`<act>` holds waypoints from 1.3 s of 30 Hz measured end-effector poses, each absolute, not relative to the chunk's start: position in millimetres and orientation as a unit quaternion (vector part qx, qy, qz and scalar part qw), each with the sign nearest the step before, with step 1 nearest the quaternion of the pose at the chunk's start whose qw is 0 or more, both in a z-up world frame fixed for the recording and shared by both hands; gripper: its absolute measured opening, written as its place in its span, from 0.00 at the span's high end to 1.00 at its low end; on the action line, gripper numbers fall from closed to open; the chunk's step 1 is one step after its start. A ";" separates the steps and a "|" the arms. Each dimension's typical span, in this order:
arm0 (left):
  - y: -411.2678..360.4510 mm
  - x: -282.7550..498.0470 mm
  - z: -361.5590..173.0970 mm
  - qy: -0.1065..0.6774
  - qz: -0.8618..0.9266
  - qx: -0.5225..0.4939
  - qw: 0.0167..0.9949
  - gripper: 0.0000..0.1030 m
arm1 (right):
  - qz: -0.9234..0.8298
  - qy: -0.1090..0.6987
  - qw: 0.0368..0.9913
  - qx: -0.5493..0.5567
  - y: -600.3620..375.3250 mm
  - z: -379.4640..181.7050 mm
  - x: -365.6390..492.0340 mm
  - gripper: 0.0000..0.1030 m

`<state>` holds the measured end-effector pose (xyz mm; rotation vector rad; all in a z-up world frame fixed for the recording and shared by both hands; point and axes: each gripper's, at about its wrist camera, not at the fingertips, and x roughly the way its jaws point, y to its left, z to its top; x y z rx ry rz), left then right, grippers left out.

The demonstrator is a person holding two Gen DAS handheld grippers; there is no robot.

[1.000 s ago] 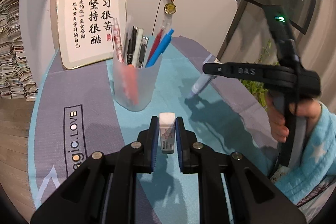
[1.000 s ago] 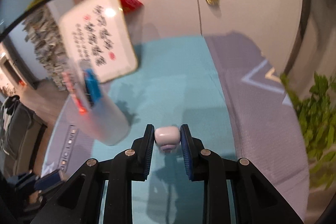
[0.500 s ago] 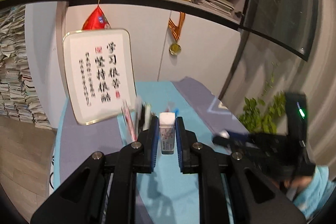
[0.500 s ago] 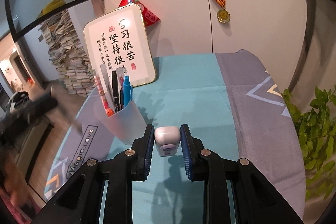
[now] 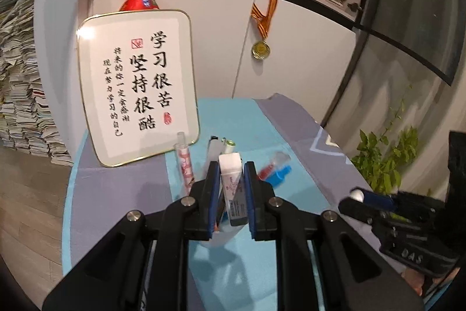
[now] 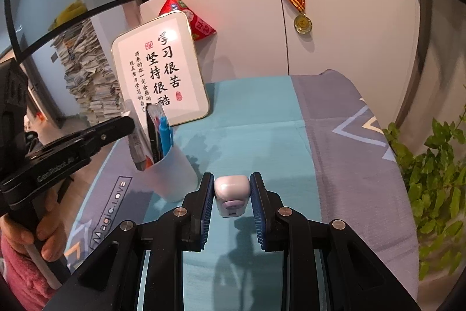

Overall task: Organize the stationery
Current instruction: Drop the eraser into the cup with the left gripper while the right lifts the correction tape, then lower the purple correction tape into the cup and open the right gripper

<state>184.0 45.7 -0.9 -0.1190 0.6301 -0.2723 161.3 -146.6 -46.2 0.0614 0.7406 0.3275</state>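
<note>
The teal-and-grey tablecloth (image 6: 256, 118) lies bare across its middle and right. At left the pen cup (image 6: 171, 174) stands crowded with pens (image 6: 164, 133); the framed calligraphy board (image 6: 160, 72) blocks the far-left.

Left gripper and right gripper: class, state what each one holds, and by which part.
Left gripper clamps an eraser by its long sides. Right gripper clamps a small white device by its sides.

Warm, bright indoor light from above. Glare blooms on the sign (image 5: 137, 86) beyond the fingers. Shadows fall on the cloth (image 6: 262, 118) under the fingers. Fisheye bends both views, corners black; pens (image 5: 273, 171) right of the fingers smear.
</note>
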 end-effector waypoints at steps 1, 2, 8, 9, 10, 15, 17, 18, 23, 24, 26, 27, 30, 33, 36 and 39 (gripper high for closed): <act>46.8 185.7 -0.3 0.312 -0.136 -0.063 0.938 0.86 | 0.161 0.360 0.919 0.029 -145.7 -46.0 160.9 0.74; 47.5 187.0 0.5 0.313 -0.136 -0.067 0.938 0.86 | 0.162 0.360 0.918 0.028 -144.7 -46.1 160.4 0.74; 41.4 190.7 -8.1 0.319 -0.133 -0.052 0.937 0.86 | 0.162 0.360 0.918 0.029 -143.9 -46.7 160.2 0.74; 40.4 191.1 -11.1 0.323 -0.133 -0.050 0.936 0.86 | 0.162 0.361 0.918 0.028 -143.0 -47.0 160.1 0.74; 39.1 191.1 -15.4 0.330 -0.132 -0.047 0.934 0.86 | 0.162 0.362 0.918 0.028 -142.8 -47.3 160.2 0.74; 34.1 187.7 -34.7 0.358 -0.133 -0.024 0.924 0.86 | 0.160 0.359 0.919 0.030 -143.4 -45.6 159.9 0.74; 35.8 180.6 -35.3 0.347 -0.130 -0.017 0.929 0.86 | 0.162 0.357 0.919 0.031 -142.3 -43.9 159.4 0.74; 37.4 177.5 -34.1 0.344 -0.129 -0.015 0.930 0.85 | 0.163 0.356 0.920 0.031 -141.2 -42.5 158.6 0.74; 50.5 144.7 -21.1 0.305 -0.130 -0.018 0.943 0.68 | 0.174 0.336 0.925 0.029 -131.8 -28.7 153.8 0.74; 53.2 139.3 -20.6 0.300 -0.129 -0.019 0.945 0.67 | 0.178 0.330 0.927 0.029 -128.7 -24.5 152.5 0.74; 62.6 127.1 -20.9 0.295 -0.125 -0.031 0.947 0.67 | 0.185 0.317 0.930 0.025 -120.7 -16.1 150.2 0.74; 65.8 123.5 -21.8 0.295 -0.123 -0.036 0.947 0.67 | 0.189 0.311 0.931 0.022 -115.6 -11.6 149.0 0.74; 77.9 110.5 -28.4 0.297 -0.112 -0.049 0.947 0.67 | 0.201 0.300 0.932 0.013 -100.9 -1.1 147.4 0.74; 85.9 101.4 -35.0 0.303 -0.105 -0.058 0.946 0.67 | 0.211 0.290 0.934 0.003 -85.4 7.0 147.6 0.74; 90.1 93.2 -39.7 0.308 -0.103 -0.062 0.944 0.67 | 0.218 0.292 0.931 -0.007 -68.9 8.4 152.7 0.74; 88.5 89.1 -42.1 0.308 -0.099 -0.050 0.945 0.67 | 0.218 0.301 0.928 -0.015 -57.6 4.5 160.8 0.74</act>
